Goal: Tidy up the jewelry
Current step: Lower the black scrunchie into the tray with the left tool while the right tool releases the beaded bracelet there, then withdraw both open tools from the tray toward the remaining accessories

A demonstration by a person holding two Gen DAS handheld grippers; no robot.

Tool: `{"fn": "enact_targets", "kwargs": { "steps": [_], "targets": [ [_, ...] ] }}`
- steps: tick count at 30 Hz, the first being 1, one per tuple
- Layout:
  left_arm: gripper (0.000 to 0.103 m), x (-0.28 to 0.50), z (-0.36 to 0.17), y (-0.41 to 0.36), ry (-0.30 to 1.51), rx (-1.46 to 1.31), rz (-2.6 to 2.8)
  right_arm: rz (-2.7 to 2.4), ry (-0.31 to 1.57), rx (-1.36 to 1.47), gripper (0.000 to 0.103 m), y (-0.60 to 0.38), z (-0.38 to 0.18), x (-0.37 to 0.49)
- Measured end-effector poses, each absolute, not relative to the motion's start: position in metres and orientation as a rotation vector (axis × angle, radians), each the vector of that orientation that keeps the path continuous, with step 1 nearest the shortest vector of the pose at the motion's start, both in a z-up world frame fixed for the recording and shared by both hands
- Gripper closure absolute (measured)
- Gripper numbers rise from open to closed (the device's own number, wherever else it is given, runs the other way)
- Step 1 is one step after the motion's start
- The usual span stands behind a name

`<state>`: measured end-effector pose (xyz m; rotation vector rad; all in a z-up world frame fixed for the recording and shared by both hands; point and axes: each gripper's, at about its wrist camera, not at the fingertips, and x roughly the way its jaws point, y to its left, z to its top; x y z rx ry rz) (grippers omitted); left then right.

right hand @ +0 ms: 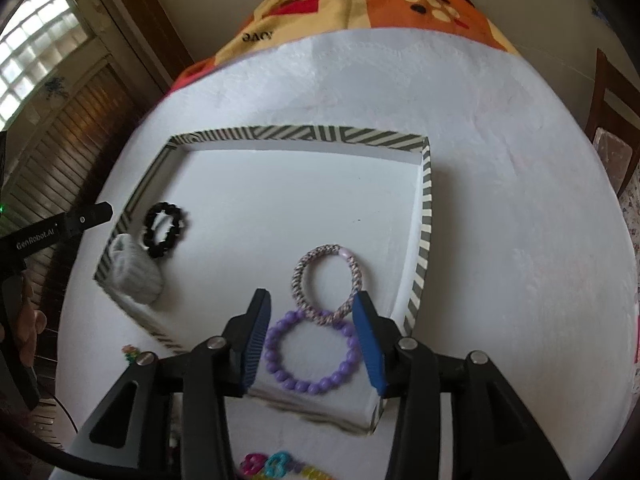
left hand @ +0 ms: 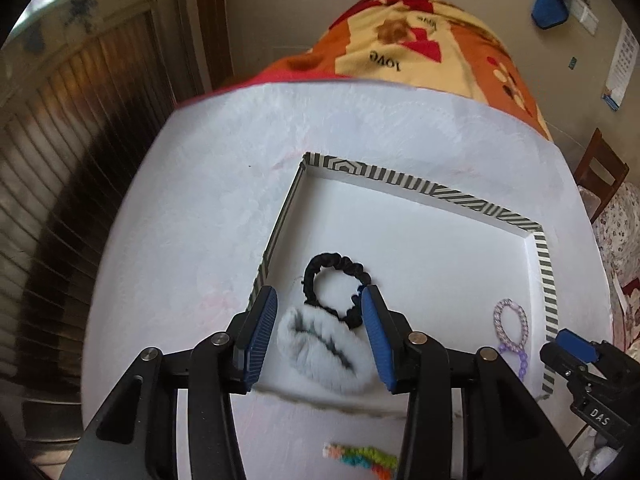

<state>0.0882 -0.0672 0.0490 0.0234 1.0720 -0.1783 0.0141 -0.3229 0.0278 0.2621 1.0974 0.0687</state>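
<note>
Left gripper (left hand: 320, 328): we held it spread wide, empty, above the fluffy white scrunchie (left hand: 320, 354).
Black scrunchie (left hand: 334, 290): lay touching the white one, in the left corner of the tray.
Striped-rim tray (right hand: 426, 216): sat on the white tablecloth (right hand: 500, 160).
Braided hair tie (right hand: 326, 284): lay in the tray, touching the purple bead bracelet (right hand: 312, 354).
Right gripper (right hand: 310, 340): we held it apart, empty, over the bracelet.
</note>
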Motion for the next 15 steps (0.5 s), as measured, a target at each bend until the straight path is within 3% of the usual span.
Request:
{"fn": "enact_targets", "kwargs": {
  "steps": [15],
  "targets": [
    [0.070, -0.002, 0.080, -0.077, 1.007, 0.053, -0.180, 0.073, 1.026, 0.267, 0.048, -0.309, 0.070, -0.068]
  ]
}}
